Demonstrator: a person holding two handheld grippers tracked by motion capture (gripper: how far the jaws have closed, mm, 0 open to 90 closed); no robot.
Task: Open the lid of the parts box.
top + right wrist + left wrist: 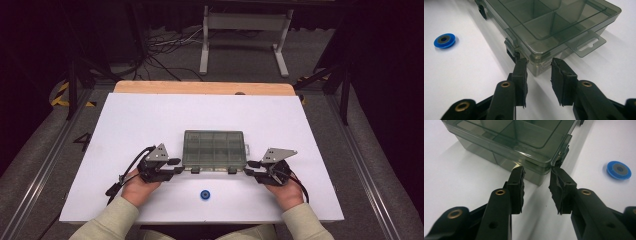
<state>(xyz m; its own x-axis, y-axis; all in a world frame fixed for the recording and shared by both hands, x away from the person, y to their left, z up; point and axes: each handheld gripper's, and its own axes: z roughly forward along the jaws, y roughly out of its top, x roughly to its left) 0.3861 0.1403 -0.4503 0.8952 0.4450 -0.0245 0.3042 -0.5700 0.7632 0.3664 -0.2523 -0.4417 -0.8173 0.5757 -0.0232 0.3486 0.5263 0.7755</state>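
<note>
A smoky clear plastic compartment box [214, 148] lies with its lid down in the middle of the white table. My left gripper [176, 165] is open at the box's near left corner [541, 173], its jaws straddling that corner. My right gripper [251, 167] is open at the near right corner [536, 66], jaws either side of it. Black latches [511, 53] sit along the box's near edge. A small blue disc with a grey centre [205, 194] rests on the table in front of the box, between my hands; the blue disc [619, 170] also shows in both gripper views [444, 40].
The white table top [150, 120] has bare room around the box. A wooden strip [200, 88] runs along its far edge. Beyond it stand a white frame [245, 35] and floor cables [165, 50]. A hang tab [587, 45] juts from the box's right side.
</note>
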